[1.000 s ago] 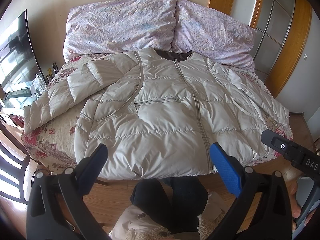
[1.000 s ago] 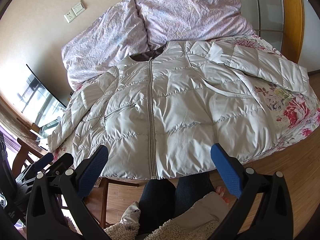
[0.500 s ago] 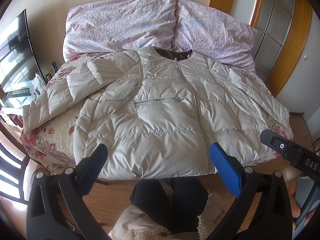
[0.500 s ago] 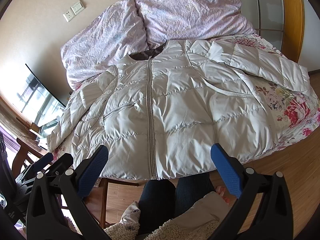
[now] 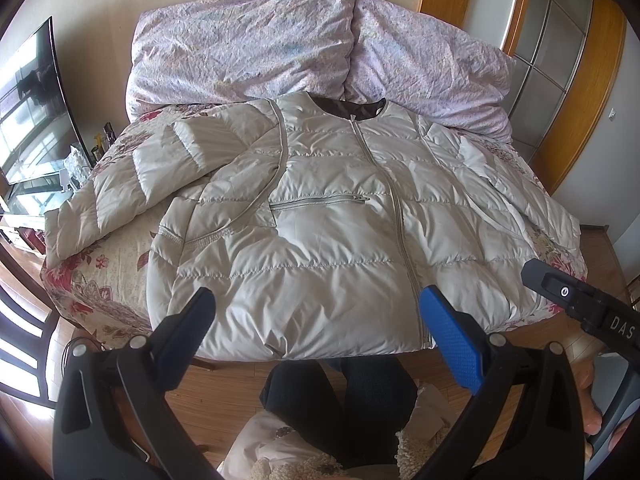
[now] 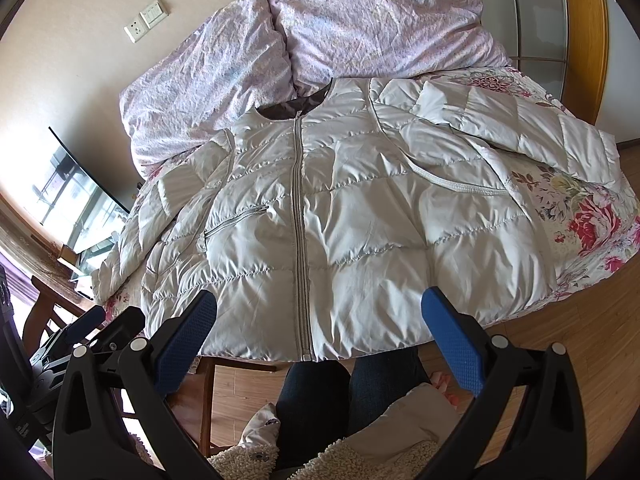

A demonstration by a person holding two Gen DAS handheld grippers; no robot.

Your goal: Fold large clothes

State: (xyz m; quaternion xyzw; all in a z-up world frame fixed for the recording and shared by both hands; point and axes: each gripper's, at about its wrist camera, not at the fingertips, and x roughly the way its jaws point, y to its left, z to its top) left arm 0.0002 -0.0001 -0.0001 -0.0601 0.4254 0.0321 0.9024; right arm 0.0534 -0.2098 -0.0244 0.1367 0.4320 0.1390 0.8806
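Jacket (image 5: 328, 240) is lying flat, zipped, front up on the floral bed (image 5: 116, 276), collar toward the pillows (image 5: 248, 40), sleeves spreading to either side. Left gripper (image 5: 318, 322) and right gripper (image 6: 320, 320) are hovering near the hem, both gaping wide, holding nothing.
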